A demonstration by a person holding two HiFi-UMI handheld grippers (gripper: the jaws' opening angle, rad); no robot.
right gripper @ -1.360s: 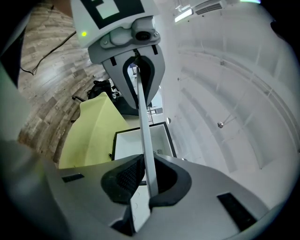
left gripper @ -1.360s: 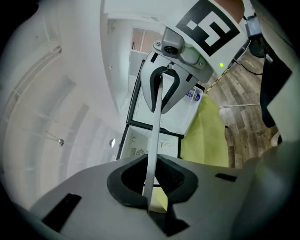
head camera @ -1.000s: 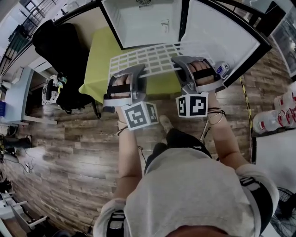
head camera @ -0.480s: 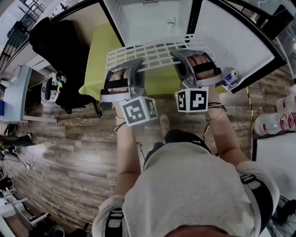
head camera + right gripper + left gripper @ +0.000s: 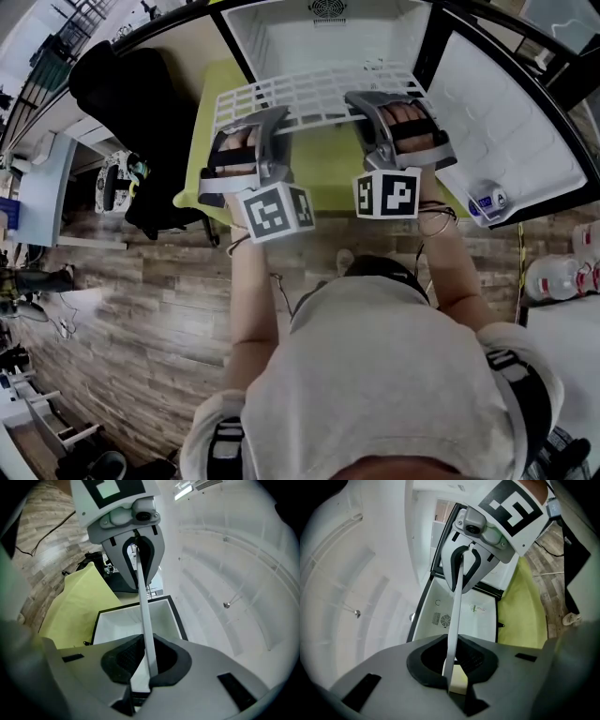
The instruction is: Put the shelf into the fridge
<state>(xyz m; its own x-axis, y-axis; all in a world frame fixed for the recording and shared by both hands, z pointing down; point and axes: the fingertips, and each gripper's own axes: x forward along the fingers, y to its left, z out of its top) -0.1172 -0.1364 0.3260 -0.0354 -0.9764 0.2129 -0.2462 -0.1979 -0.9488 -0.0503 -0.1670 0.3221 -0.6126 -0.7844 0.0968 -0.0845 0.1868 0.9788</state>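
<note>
Shelf: held flat by 2 grippers at the open fridge, far edge maybe just inside.
Left gripper: pressed tight on the shelf's near edge.
Right gripper: pressed tight on that edge too.

- A wood-plank floor in brown and grey tones fills the head view from 7 to 10 o'clock.
- A lime-green covered surface sits at 12 o'clock.
- A black draped chair or bag stands at 10 o'clock, just beside the green surface.
- A pale grey desk lies at 9 o'clock, with loose cables on the floor below it.
- Plastic bottles cluster at 3 o'clock, next to a white surface.
- A dark railing crosses the corner at 11 o'clock.
- A bright strip lamp glows at 12 o'clock in the right gripper view.
</note>
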